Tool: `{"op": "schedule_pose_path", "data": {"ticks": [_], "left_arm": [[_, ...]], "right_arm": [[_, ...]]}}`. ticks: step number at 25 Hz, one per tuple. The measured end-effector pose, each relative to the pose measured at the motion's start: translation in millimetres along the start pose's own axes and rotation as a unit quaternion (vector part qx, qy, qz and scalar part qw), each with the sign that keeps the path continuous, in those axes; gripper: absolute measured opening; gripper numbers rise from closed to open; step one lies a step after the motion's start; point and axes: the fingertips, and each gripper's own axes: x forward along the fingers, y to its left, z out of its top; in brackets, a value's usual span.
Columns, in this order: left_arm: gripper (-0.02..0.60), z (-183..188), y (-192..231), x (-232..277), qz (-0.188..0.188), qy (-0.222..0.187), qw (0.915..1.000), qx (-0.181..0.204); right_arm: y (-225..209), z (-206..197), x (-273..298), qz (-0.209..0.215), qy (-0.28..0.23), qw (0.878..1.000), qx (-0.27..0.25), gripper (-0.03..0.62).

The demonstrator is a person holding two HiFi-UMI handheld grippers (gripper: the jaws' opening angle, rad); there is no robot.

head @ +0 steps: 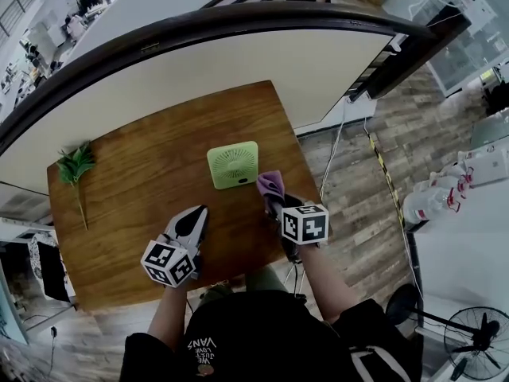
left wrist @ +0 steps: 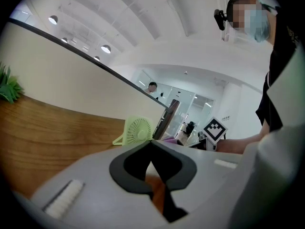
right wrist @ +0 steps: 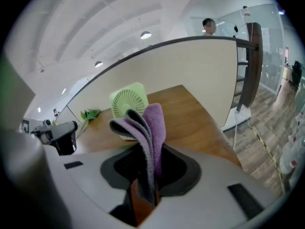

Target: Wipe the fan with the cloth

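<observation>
A small light-green fan (head: 233,165) stands on the wooden table (head: 143,181), its round grille facing me; it also shows in the left gripper view (left wrist: 137,130) and the right gripper view (right wrist: 128,100). My right gripper (head: 274,200) is shut on a folded purple cloth (head: 270,185), which sticks up between the jaws (right wrist: 148,128) just right of the fan, apart from it. My left gripper (head: 196,216) is shut with nothing in it, over the table in front of the fan and to its left.
A green plant sprig (head: 75,168) lies at the table's far left. A curved cream wall with a dark rail (head: 238,22) runs behind the table. Wood floor with cables (head: 350,157) lies right of the table, with a floor fan (head: 475,333) at the lower right.
</observation>
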Motion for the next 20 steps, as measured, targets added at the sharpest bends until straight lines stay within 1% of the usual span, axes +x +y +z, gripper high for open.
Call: {"op": "schedule_pose_path", "data": {"ticks": [5, 11, 16, 20], "left_arm": [[0.011, 7.3, -5.9, -17.5, -0.010, -0.007, 0.9998, 0.012], [0.011, 17.9, -12.3, -45.4, -0.019, -0.016, 0.9991, 0.034], [0.011, 24.2, -20.6, -66.3, -0.030, -0.026, 0.9979, 0.050], [0.011, 27.3, -28.0, -81.2, -0.046, -0.036, 0.9967, 0.056]], "right_arm": [[27.3, 15.0, -28.9, 0.010, -0.070, 0.997, 0.018, 0.107], [57.0, 30.2, -67.0, 0.010, -0.128, 0.992, 0.003, 0.107], [79.1, 30.0, -93.6, 0.000, -0.164, 0.986, 0.000, 0.107], [96.5, 21.1, -106.5, -0.006, -0.184, 0.983, 0.000, 0.107]]}}
